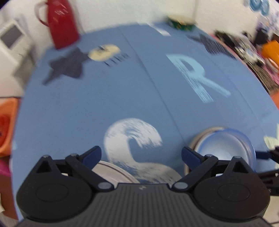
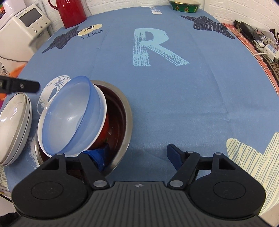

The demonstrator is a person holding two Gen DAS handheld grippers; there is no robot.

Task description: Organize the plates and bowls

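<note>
Left gripper (image 1: 141, 154): its fingers are standing spread wide with nothing between them, hovering over the blue tablecloth (image 1: 97, 104); this view is smeared by motion blur.
Right gripper (image 2: 137, 153): its fingers are also standing released and empty; the left finger is sitting just inside the near rim of the steel bowl (image 2: 126, 122), the right finger is hanging over bare cloth.
Nested bowls: a translucent blue bowl (image 2: 69, 113) is sitting tilted inside a white-rimmed red bowl (image 2: 102, 129), which is lying in the steel bowl, near and left on the table. In the left wrist view the same stack is showing near right, behind the right finger.
Stacked plates: white plates (image 2: 14, 129) are lying just left of the steel bowl, at the near left edge; whether they are touching it I cannot tell. In the left wrist view a plate rim (image 1: 115, 172) is peeking out between the fingers.
Other gripper in view: a black finger of the left gripper is reaching in from the left edge of the right wrist view, above the plates.
Far side: a red jug (image 2: 71, 12) is standing at the far left of the table and a green patterned bowl (image 2: 185, 7) at the far edge, both well apart from the stack.
Surroundings: a white appliance (image 2: 22, 29) is standing off the table at far left.
</note>
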